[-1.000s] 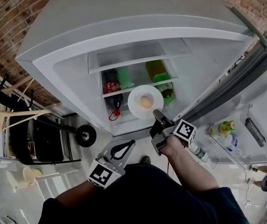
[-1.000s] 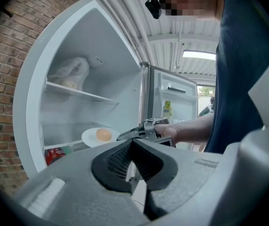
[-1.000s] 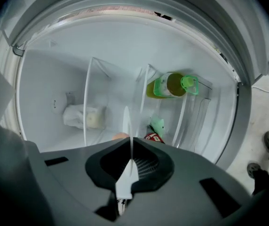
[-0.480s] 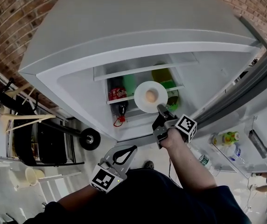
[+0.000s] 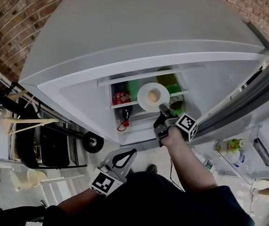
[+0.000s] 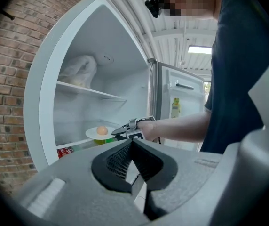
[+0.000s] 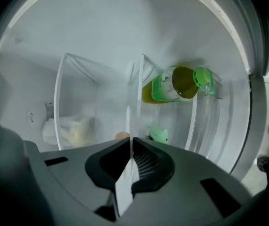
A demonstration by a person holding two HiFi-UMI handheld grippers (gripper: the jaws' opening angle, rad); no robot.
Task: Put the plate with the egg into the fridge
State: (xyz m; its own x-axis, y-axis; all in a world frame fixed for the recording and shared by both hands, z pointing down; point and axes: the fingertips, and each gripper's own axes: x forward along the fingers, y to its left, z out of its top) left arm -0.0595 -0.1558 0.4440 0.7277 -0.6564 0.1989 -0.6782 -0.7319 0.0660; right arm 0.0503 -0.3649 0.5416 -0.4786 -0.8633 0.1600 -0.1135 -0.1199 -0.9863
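Plate [image 5: 144, 99], white and level with the egg [image 5: 153, 96] at its middle, sits at the mouth of the fridge [image 5: 125, 32], just over the front edge of the fridge's lower glass shelf [image 5: 127, 104]. Whether it touches that shelf I cannot tell. The right gripper [image 5: 163, 109] is clamped on the plate's near rim, so the plate reaches straight ahead of its fingers, into the fridge. The coming move looks like a short push inward and down, plate kept flat so the egg does not roll. The left gripper [image 5: 127, 152] hangs well back from the fridge, jaws together on nothing. A cola bottle [image 5: 121, 98] and a green bottle [image 5: 172, 87] lie beneath the shelf.
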